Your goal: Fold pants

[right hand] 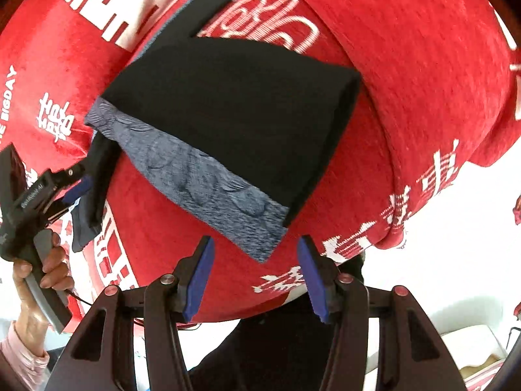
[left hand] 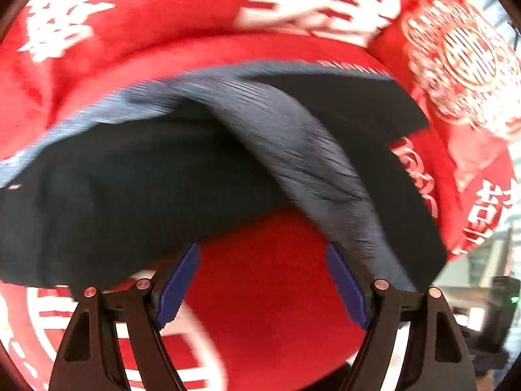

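Observation:
Black pants with a grey-blue patterned waistband (right hand: 228, 123) lie folded on the red bedspread (right hand: 407, 65). In the left wrist view the pants (left hand: 156, 169) are blurred, and a grey fold drapes past the right finger. My left gripper (left hand: 262, 280) is open, its blue pads (left hand: 177, 285) at the pants' near edge with red cloth between them. In the right wrist view the left gripper (right hand: 79, 185) sits at the pants' left corner. My right gripper (right hand: 255, 277) is open and empty, just short of the waistband corner.
The bedspread carries white characters and round emblems (left hand: 462, 62). A red patterned pillow (left hand: 456, 65) lies at the far right. The bed's near edge (right hand: 325, 296) drops to a white floor. A dark device (left hand: 501, 309) stands off the bed at right.

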A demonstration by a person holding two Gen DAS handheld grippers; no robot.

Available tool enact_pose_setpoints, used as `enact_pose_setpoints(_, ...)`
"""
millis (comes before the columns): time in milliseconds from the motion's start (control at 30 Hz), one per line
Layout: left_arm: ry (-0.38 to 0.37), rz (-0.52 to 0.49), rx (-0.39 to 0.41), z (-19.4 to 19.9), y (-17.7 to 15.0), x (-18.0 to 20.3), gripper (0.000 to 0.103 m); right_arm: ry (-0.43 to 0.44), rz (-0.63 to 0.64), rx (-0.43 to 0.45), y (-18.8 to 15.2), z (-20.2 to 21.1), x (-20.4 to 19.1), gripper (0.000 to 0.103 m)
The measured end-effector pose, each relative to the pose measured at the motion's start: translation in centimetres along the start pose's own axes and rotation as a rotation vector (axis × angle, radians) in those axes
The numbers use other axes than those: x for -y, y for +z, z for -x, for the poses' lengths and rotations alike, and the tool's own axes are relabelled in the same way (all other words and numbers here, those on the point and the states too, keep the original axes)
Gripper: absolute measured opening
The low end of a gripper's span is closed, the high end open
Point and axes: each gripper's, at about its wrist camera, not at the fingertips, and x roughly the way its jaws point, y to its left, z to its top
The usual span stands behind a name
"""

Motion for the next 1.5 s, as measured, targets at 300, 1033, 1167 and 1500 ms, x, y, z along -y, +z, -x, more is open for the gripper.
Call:
enact_pose_setpoints(300,-0.069,-0.002,-0.114,-3.9,-0.5,5.9,0.081,0.184,0.063,-0.016,0.6,0.3,1.9,0.057)
enact_pose_setpoints(1033,0.013,-0.003,0.101,2.4,9.9,9.8,0.041,0.231,0.326,0.091,17.3,9.6,-7.2,0.003)
enact_pose_setpoints(1167,0.113,0.027,0.247,4.8,12.4,8.5,0.086,0.165,0.355,0.135,25.7,10.2,-8.0,0.003)
enact_pose_setpoints(1500,0.333,0.075,0.085,-2.8,11.9,4.0,0.086,-0.144,0.471,0.093,35.2,3.4,-10.0,0.046)
